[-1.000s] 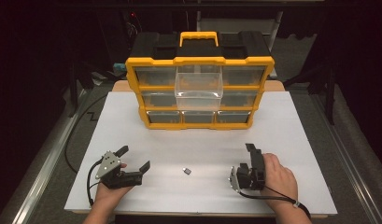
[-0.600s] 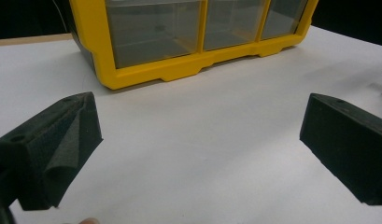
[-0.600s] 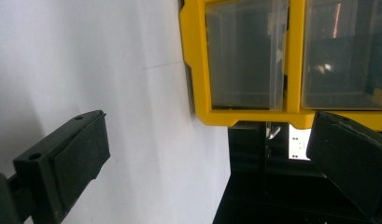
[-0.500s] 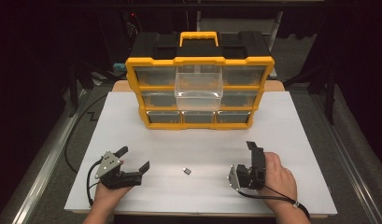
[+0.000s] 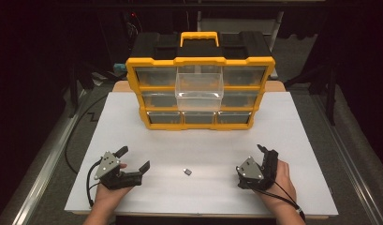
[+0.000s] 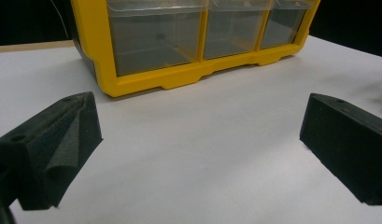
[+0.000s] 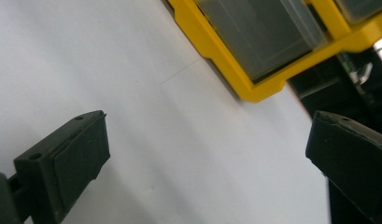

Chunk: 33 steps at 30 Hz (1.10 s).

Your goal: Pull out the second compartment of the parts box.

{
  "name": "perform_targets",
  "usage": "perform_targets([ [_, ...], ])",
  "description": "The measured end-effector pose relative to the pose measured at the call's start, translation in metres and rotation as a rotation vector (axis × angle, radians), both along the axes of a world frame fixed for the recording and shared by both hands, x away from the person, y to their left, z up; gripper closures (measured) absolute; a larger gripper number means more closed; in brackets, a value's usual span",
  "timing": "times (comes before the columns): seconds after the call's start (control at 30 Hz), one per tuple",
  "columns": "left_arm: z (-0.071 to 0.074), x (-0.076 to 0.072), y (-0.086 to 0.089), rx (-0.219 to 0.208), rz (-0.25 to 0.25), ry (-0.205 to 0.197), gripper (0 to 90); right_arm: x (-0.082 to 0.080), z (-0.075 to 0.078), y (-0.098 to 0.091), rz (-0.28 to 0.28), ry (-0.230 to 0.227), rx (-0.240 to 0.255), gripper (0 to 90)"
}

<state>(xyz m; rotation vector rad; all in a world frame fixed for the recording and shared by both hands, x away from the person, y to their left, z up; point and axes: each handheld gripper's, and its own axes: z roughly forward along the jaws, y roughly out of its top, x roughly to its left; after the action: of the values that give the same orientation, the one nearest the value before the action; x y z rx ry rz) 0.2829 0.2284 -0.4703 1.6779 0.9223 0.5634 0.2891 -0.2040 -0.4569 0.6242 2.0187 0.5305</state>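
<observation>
High view overhead; claw views low, sharing organizer (image 5: pixel 201 89).

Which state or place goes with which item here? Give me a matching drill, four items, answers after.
Column 1:
1. left gripper
2. small grey part
3. clear middle drawer
4. carry handle

Column 2:
a. pulled out from the organizer front
b. on top of the organizer, yellow
c. jaws apart, nothing between them
d. lying on the white board between the two grippers

Pairs: 1-c, 2-d, 3-a, 4-b
</observation>
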Motion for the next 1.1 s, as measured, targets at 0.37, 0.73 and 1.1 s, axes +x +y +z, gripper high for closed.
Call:
perform_targets([
  [0.37, 0.001, 0.002, 0.001, -0.005, -0.003, 0.016, 0.3, 0.0, -0.005, -0.024, -0.015, 0.113, 0.376, 0.2],
  [0.73, 0.001, 0.003, 0.001, -0.013, 0.01, 0.021, 0.3, 0.004, -0.003, -0.037, -0.004, 0.192, 0.712, 0.2],
  [1.1, 0.001, 0.004, 0.0, -0.002, 0.001, 0.004, 0.3, 0.004, -0.002, -0.036, 0.009, 0.176, 0.703, 0.2],
])
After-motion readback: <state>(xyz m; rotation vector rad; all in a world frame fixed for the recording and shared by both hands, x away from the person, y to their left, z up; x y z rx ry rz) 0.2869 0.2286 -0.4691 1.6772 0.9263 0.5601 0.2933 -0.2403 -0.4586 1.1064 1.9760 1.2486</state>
